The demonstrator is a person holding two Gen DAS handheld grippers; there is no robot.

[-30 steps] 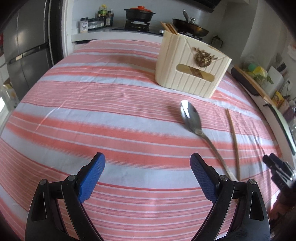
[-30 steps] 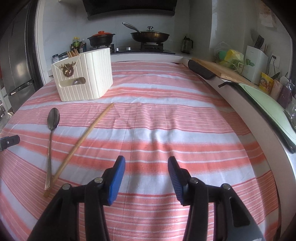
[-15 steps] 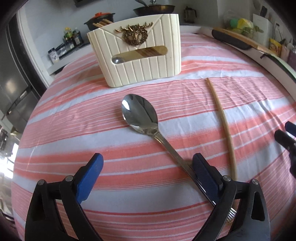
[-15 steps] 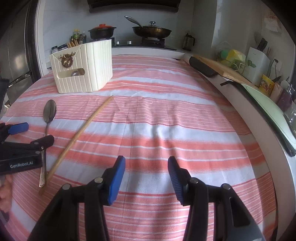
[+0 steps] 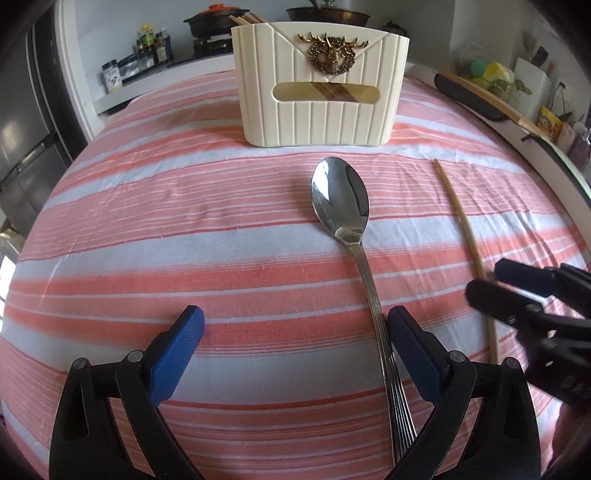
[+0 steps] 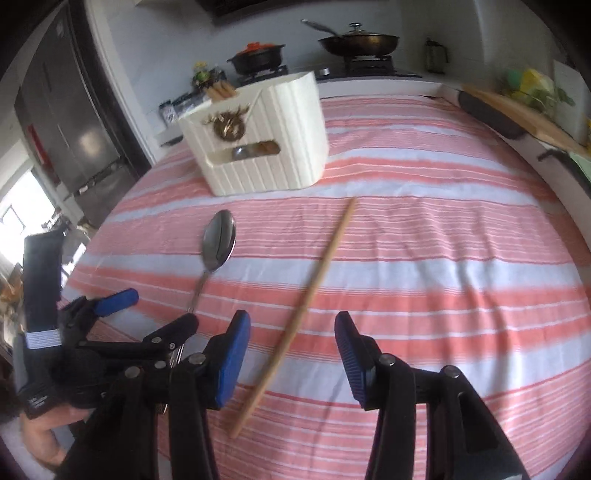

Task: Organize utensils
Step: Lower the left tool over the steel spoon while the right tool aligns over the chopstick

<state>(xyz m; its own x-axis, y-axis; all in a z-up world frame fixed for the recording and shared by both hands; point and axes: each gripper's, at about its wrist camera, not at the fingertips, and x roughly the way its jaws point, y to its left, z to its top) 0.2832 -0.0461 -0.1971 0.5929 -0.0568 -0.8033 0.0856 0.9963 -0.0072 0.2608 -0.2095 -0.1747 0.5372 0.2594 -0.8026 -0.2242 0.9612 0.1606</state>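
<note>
You were at the reach-and-pick step: your left gripper gaped wide over the spoon handle, your right gripper half-open astride the chopstick, both unheld on the cloth before the holder, so each next needed lowering and closing.

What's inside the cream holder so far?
Chopstick tips stick out of the holder at its left end, and its front slot shows wooden sticks; the right wrist view also shows something metallic there. The rest is hidden by the walls.

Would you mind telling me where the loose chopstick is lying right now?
The chopstick lies flat on the striped cloth, to the right of the spoon and in front of the cream holder; its near end sits between the right gripper's open fingers.
</note>
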